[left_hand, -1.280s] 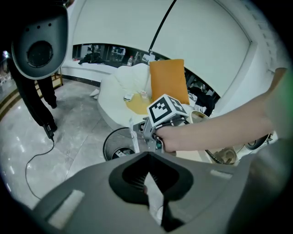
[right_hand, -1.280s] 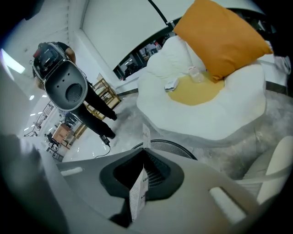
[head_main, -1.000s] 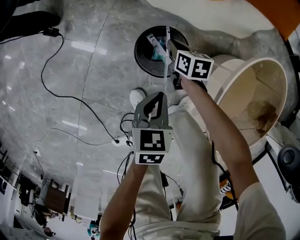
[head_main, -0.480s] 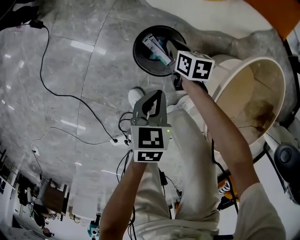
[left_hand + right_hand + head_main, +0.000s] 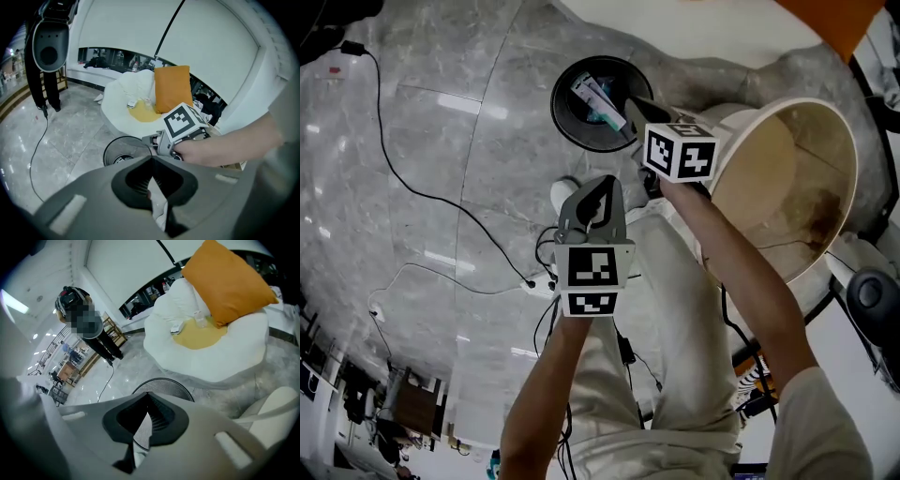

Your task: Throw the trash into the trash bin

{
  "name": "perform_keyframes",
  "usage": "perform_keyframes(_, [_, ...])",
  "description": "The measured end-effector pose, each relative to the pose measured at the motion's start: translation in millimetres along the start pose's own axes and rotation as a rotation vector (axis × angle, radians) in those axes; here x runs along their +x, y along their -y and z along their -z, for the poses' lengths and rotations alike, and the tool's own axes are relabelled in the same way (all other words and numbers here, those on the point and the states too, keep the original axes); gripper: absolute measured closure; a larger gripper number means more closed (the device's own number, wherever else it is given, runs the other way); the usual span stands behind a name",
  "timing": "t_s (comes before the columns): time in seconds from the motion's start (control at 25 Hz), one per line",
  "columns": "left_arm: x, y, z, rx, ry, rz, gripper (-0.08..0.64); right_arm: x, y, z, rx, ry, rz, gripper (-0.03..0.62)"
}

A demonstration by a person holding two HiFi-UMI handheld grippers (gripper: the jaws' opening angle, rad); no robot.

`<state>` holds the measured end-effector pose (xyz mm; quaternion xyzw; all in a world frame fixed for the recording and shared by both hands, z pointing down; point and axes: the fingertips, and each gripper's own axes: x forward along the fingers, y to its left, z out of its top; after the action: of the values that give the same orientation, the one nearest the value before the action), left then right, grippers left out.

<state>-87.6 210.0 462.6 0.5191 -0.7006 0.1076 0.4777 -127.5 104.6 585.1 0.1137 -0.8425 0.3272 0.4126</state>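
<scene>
Left gripper (image 5: 151, 159): jaws closed, pinching a white crumpled wad (image 5: 160, 209) that sits in the gap behind the tips. In the head view it's held in front of the person's light trousers (image 5: 675, 309), tips pointing toward the bin but short of it, near a white shoe (image 5: 566, 193).

Right gripper (image 5: 634, 105): jaws pressed together at the tips. In the right gripper view only the bin's mesh shows through the cavity behind them. There's a pale patch lower in that gap, can't tell what it is. Its tips hang over the near rim of the trash bin (image 5: 560, 114), and its marker cube (image 5: 680, 151) sits just beside the bin, on the side toward the person.

The bin is round black mesh, standing on the grey marble floor (image 5: 441, 122). Inside it is a white and teal packet (image 5: 596, 99), lying tilted, plus darker bits I can't identify.

A cream round tub-shaped seat (image 5: 825, 141) is just right of the right arm, near the bin. A white beanbag (image 5: 123, 101) with an orange cushion (image 5: 172, 88) on it is behind the bin, with small items on it too small to identify. A black cable (image 5: 412, 192) snakes across the floor on the left, well apart from the bin.
</scene>
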Motion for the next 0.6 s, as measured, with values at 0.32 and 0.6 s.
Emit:
perform_keyframes(0.32, [-43,20,-25,0.037,0.013,0.004,0.559,-74,-27,-9,-0.045,-0.003,-0.019,0.571])
perform_keyframes(0.6, [-84,37,-45,0.081,0.022,0.022,0.558,-140,-68,-29,-0.072,0.029,-0.031,0.572])
